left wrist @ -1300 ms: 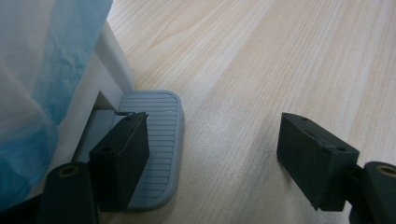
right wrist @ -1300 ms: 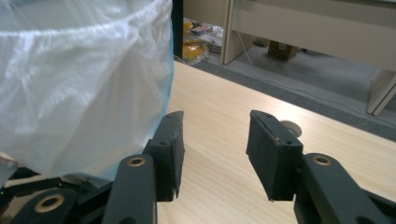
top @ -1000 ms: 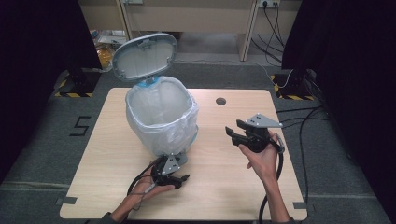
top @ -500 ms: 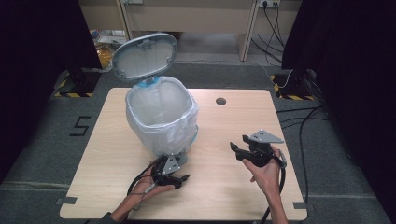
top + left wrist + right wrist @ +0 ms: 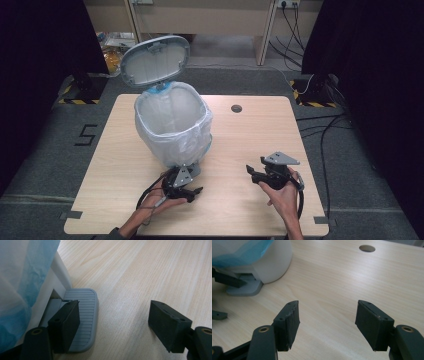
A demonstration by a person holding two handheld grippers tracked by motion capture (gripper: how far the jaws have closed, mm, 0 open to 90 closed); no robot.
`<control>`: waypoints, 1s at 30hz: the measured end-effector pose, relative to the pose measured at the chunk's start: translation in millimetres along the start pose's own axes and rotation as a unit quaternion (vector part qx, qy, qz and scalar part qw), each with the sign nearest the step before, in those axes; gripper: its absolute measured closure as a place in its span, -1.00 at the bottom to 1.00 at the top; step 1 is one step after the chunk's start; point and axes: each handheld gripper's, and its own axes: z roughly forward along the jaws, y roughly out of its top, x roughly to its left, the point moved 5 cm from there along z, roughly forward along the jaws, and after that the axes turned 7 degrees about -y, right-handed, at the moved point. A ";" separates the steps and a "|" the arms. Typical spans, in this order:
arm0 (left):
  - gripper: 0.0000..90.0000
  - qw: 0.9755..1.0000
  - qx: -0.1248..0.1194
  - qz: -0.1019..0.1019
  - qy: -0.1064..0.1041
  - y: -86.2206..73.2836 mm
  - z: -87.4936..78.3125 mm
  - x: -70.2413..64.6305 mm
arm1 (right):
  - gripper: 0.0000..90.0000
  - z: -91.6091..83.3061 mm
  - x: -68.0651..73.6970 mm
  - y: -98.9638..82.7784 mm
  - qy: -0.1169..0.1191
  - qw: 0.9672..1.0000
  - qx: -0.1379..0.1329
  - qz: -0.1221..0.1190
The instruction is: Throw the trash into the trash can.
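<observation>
Moved since the earlier frames: right hand-held gripper [image 5: 252, 172], drawn back from mid-surface toward the near right corner, now low over the wood with its two jaws spread wide apart and nothing between them. Left hand-held gripper [image 5: 192, 190] unchanged near the near edge, left of centre, at the foot of the bin, also with two jaws well apart; one jaw over the grey ribbed pedal [image 5: 83, 315], the other over bare wood. Cannot tell whether that jaw touches the pedal.

One pedal bin [image 5: 172, 127] on the left half of the surface [image 5: 250, 130], toward the far edge, lined with one translucent bluish bag [image 5: 17, 277] folded over the rim. One grey lid [image 5: 155, 60] raised upright behind the opening. One round cable hole [image 5: 236, 108] in the surface near the far edge, right of the bin. Two hands, one per gripper, entering from the near edge.
</observation>
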 end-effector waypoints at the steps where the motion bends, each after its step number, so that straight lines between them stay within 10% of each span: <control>1: -0.45 1.000 0.000 0.000 0.000 0.0 0.0 0.0 | -0.23 1.8 1.1 -5.2 0.001 1.000 0.006 0.001; 30: -0.45 1.000 -0.001 0.000 0.000 0.0 0.1 0.0 | -0.35 18.5 4.1 -60.0 -0.003 0.998 0.068 0.009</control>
